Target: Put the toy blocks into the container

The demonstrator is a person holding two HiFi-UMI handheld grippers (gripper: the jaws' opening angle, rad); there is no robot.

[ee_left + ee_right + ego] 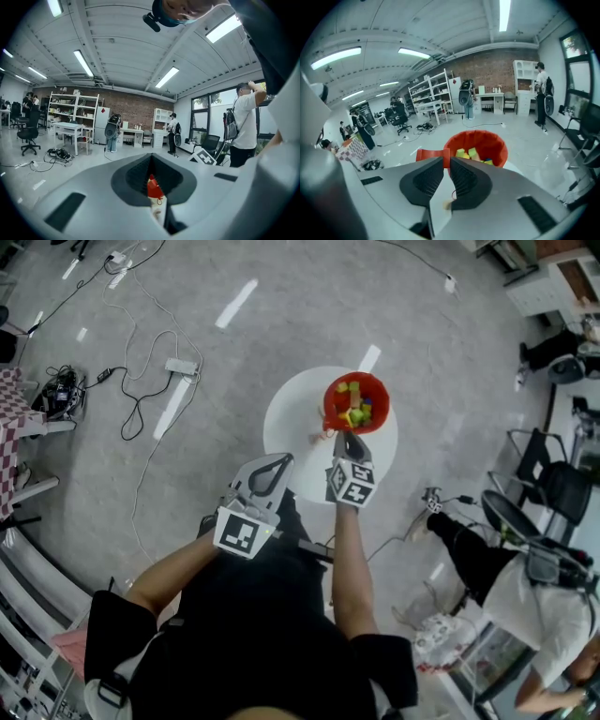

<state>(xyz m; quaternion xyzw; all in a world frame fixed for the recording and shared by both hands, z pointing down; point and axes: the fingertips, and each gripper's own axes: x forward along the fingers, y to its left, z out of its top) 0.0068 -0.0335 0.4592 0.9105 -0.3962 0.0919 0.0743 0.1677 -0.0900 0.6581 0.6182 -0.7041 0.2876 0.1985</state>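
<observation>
A red container (pixel 379 390) with several coloured blocks stands on the far side of a round white table (pixel 291 418). In the right gripper view the container (pixel 496 144) lies just beyond the jaws, green and yellow blocks (pixel 468 153) showing inside. My right gripper (pixel 340 435) (pixel 446 161) is shut on a flat red block (pixel 431 155) (pixel 327 435), which sticks out to the left of the tips, close to the container's near rim. My left gripper (pixel 281 460) (pixel 151 161) hangs over the table's near edge, facing into the room, jaws together. A small red bit shows in their seam.
Cables and a power strip (pixel 181 366) lie on the floor to the left. A person (pixel 525 587) and black chairs (pixel 553 486) are to the right of the table. People stand among desks and shelves (pixel 70 110) farther off.
</observation>
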